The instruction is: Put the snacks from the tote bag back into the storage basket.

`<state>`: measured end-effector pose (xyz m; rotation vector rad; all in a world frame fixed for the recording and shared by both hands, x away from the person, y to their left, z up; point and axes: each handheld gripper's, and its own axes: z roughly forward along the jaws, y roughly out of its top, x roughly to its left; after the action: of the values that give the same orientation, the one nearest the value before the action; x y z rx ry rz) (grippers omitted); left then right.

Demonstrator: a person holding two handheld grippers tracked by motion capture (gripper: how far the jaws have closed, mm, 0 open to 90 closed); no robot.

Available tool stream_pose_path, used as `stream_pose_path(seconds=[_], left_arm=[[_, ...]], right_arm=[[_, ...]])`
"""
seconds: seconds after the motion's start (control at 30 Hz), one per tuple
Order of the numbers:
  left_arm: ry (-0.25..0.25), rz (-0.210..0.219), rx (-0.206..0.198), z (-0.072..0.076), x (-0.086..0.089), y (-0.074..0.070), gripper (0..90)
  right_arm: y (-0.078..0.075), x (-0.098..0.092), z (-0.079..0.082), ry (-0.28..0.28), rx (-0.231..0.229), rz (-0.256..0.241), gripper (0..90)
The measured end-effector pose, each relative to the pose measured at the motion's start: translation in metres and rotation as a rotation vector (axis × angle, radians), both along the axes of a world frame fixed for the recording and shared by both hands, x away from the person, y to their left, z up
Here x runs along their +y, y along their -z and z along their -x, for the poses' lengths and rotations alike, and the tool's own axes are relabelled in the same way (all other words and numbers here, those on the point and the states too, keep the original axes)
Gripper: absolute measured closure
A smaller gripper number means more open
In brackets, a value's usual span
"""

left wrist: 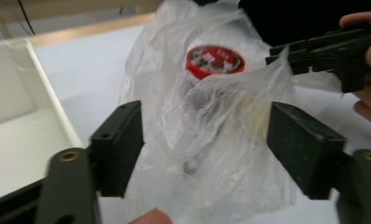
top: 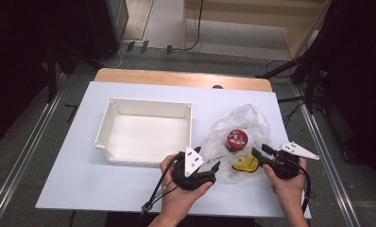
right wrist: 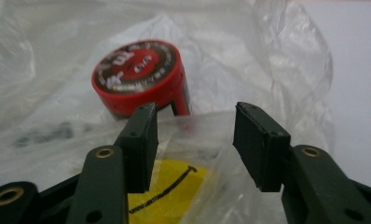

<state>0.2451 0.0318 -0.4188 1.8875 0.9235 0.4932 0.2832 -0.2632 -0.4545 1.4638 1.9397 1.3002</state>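
A clear plastic bag (top: 238,137) lies crumpled on the white table (top: 82,179), toward its right edge and just right of an empty white tray (top: 146,111) that sits near the middle. Inside the bag, a small jar with a red lid (top: 236,138) stands upright, and a yellow item with a black line (top: 245,164) lies nearer the front edge. The left gripper (top: 213,169) is at the bag's near left side; in the left gripper view its jaws stand wide, with bunched plastic between them but not pinched. The right gripper (top: 260,152) comes in from the bag's right, jaws parted over the plastic rim above the yellow item, gripping nothing that I can see.
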Motion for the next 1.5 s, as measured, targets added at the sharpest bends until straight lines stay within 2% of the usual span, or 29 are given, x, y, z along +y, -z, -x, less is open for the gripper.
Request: stream_pose_path(seconds=[0.03, 0.13, 0.2, 0.27, 0.3, 0.4, 0.43, 0.47, 0.53, 0.57, 0.6, 0.63, 0.67, 0.8, 0.87, 0.97, 1.07, 1.2, 1.3, 1.37, 1.43, 1.5], left_arm=[[0.006, -0.010, 0.004, -0.002, -0.003, 0.004, 40.9], [0.015, -0.085, 0.026, -0.007, -0.016, 0.020, 54.3], [0.000, -0.137, 0.057, -0.011, -0.023, 0.033, 61.3], [-0.033, -0.188, 0.086, -0.015, -0.027, 0.045, 67.3], [-0.047, -0.198, 0.107, -0.017, -0.027, 0.051, 70.4], [-0.047, -0.197, 0.141, -0.020, -0.023, 0.059, 78.2], [-0.042, -0.202, 0.143, -0.020, -0.021, 0.059, 80.0], [-0.040, -0.199, 0.150, -0.021, -0.020, 0.060, 81.6], [-0.030, -0.180, 0.168, -0.023, -0.017, 0.060, 82.2], [-0.022, -0.157, 0.179, -0.024, -0.016, 0.061, 82.1], [-0.015, -0.144, 0.185, -0.024, -0.014, 0.061, 81.5], [-0.007, -0.136, 0.187, -0.024, -0.013, 0.060, 80.4], [-0.006, -0.132, 0.186, -0.024, -0.013, 0.060, 79.0], [-0.010, -0.143, 0.157, -0.021, -0.015, 0.060, 77.7], [-0.010, -0.151, 0.140, -0.019, -0.016, 0.061, 77.4], [-0.006, -0.149, 0.133, -0.018, -0.015, 0.060, 76.5], [-0.002, -0.138, 0.132, -0.018, -0.014, 0.060, 76.0], [0.002, -0.133, 0.129, -0.018, -0.014, 0.060, 75.8], [0.001, -0.130, 0.128, -0.017, -0.013, 0.060, 75.8], [0.002, -0.131, 0.128, -0.017, -0.012, 0.060, 75.8], [0.002, -0.128, 0.127, -0.017, -0.012, 0.060, 75.8], [0.004, -0.126, 0.127, -0.017, -0.012, 0.060, 75.9]], right_arm=[[0.005, 0.001, -0.001, -0.002, 0.015, 0.000, 53.3], [0.013, 0.002, -0.004, -0.001, 0.048, -0.003, 57.7], [0.017, 0.004, -0.006, -0.013, 0.068, 0.001, 61.7], [0.020, 0.007, -0.007, -0.028, 0.091, 0.025, 67.0], [0.023, 0.007, -0.009, -0.033, 0.101, 0.038, 70.2], [0.032, 0.007, -0.012, 0.018, 0.142, 0.160, 86.8], [0.034, 0.005, -0.012, 0.024, 0.130, 0.159, 89.0], [0.034, 0.001, -0.013, 0.036, 0.138, 0.147, 90.0], [0.032, -0.005, -0.014, 0.078, 0.153, 0.148, 88.8], [0.031, -0.007, -0.013, 0.075, 0.142, 0.131, 86.4], [0.028, -0.010, -0.010, 0.056, 0.119, 0.082, 82.1], [0.022, -0.010, -0.006, 0.034, 0.082, 0.044, 78.7], [0.014, -0.010, -0.002, 0.012, 0.043, 0.026, 75.4], [-0.019, -0.006, 0.014, -0.040, -0.109, -0.017, 64.6], [-0.034, -0.002, 0.018, -0.049, -0.173, -0.025, 54.7], [-0.053, 0.007, 0.011, -0.048, -0.214, -0.030, 34.5], [-0.061, 0.017, -0.001, -0.063, -0.208, -0.007, 24.6], [-0.059, 0.039, -0.017, -0.091, -0.188, 0.053, 25.2], [-0.049, 0.055, -0.031, -0.099, -0.132, 0.103, 26.2], [-0.041, 0.060, -0.039, -0.097, -0.108, 0.135, 31.7], [-0.033, 0.065, -0.046, -0.087, -0.079, 0.177, 43.2], [-0.027, 0.066, -0.050, -0.075, -0.059, 0.186, 55.0]])
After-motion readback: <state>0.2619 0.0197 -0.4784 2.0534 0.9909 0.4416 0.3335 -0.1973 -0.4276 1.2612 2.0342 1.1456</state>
